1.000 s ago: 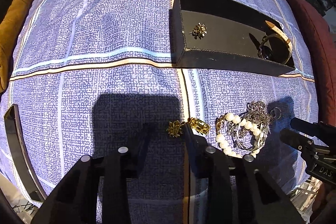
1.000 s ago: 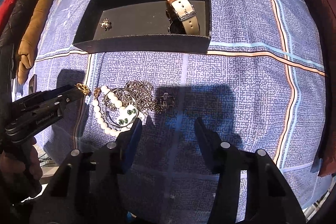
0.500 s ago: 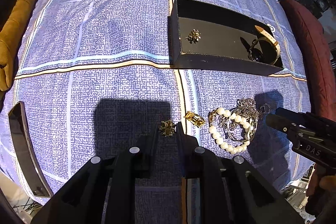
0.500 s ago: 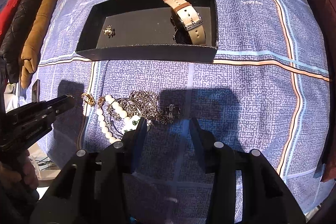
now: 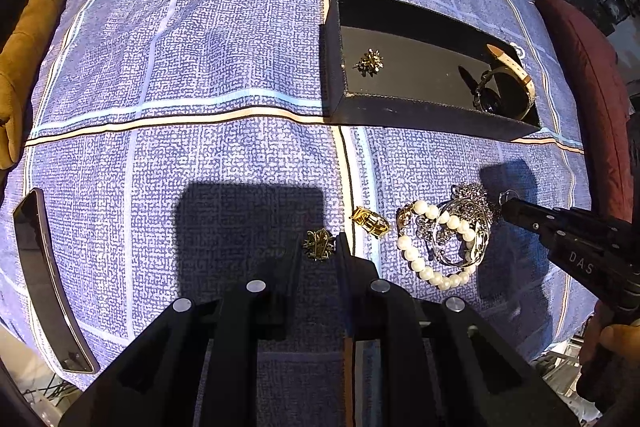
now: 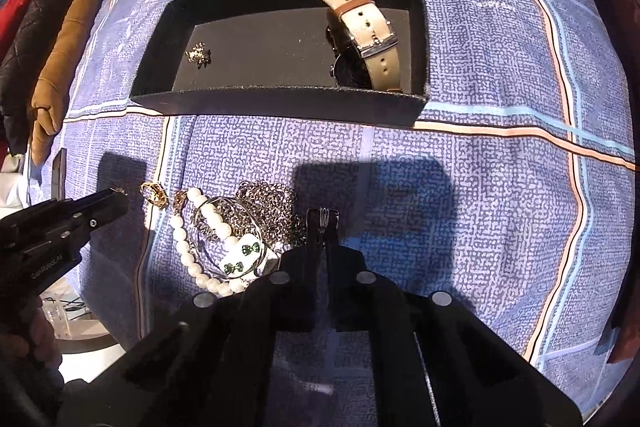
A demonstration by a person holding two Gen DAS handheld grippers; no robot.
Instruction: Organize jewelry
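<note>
left gripper [image 5: 320,247]: pinching gold brooch [image 5: 319,245] | right gripper [image 6: 323,223]: just closed on silver ring [image 6: 323,215] | black tray [image 6: 280,105]: 12 o'clock, holds watch [image 6: 366,31]

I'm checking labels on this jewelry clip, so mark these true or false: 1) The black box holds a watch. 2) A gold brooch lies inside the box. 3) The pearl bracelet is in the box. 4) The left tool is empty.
1) True: a watch with a beige leather strap lies in the black rectangular box.
2) True: a small gold brooch lies at the box's other end.
3) False: the white pearl bracelet lies on the blue checked cloth.
4) False: the left tool grips a gold spiky earring.
</note>
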